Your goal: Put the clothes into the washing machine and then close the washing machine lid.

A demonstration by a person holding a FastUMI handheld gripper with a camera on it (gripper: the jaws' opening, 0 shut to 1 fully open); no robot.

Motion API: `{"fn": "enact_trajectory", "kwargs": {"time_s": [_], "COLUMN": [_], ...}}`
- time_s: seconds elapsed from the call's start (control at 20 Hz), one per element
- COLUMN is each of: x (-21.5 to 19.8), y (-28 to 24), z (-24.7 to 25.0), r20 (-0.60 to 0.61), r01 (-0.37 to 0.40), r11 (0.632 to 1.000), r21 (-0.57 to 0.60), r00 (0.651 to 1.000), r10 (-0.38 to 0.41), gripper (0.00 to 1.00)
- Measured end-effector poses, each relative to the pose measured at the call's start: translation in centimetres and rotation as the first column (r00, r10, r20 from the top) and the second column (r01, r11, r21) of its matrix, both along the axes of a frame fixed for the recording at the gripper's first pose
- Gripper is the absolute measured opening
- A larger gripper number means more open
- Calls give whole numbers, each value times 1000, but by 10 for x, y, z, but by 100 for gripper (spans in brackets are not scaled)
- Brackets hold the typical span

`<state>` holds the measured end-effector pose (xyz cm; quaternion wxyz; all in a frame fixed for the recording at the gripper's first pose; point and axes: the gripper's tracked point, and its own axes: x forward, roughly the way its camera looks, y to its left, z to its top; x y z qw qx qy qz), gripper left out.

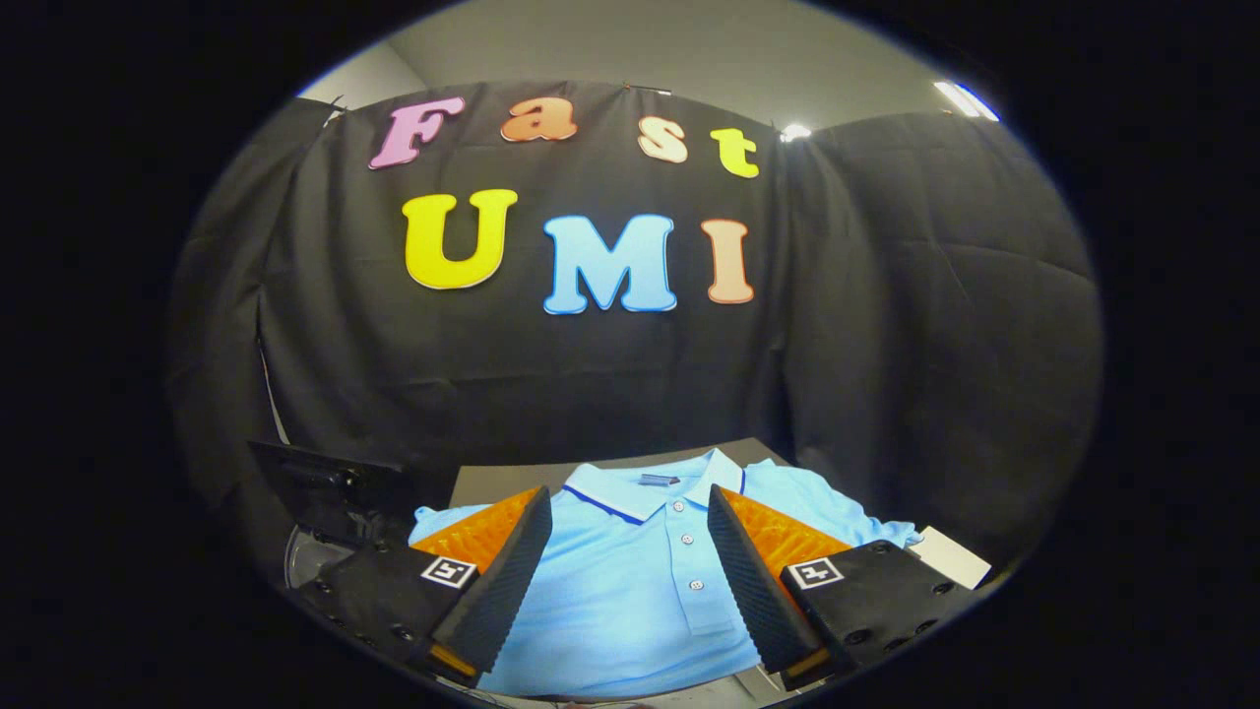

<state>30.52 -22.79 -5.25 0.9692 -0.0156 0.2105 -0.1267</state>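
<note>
In the gripper view, the hand-held gripper [626, 576] is seen spread wide with nothing gripped. A light blue polo shirt [640, 581] is laid flat on the desk [502, 480], between and beyond the fingers. A dark open lid [330, 487] is seen at far left.

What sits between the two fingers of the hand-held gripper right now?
In the gripper view, the light blue polo shirt lies flat there, its button placket in the gap. The hand-held gripper is open, touching nothing.
</note>
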Motion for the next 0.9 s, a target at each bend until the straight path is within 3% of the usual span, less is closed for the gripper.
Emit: {"fn": "enact_trajectory", "kwargs": {"time_s": [0.25,0.45,0.75,0.85,0.9], "x": [15,15,12,14,15], "y": [-18,-23,-29,-26,-25], "z": [-47,-75,-80,-79,-79], "r20": [-179,-319,-360,-385,-387], "r01": [47,63,150,144,145], "r11": [998,997,977,979,978], "r21": [38,46,149,147,151], "r00": [983,947,929,920,919], "r10": [-39,-45,-87,-78,-76], "gripper": [99,99,99,90,90]}}
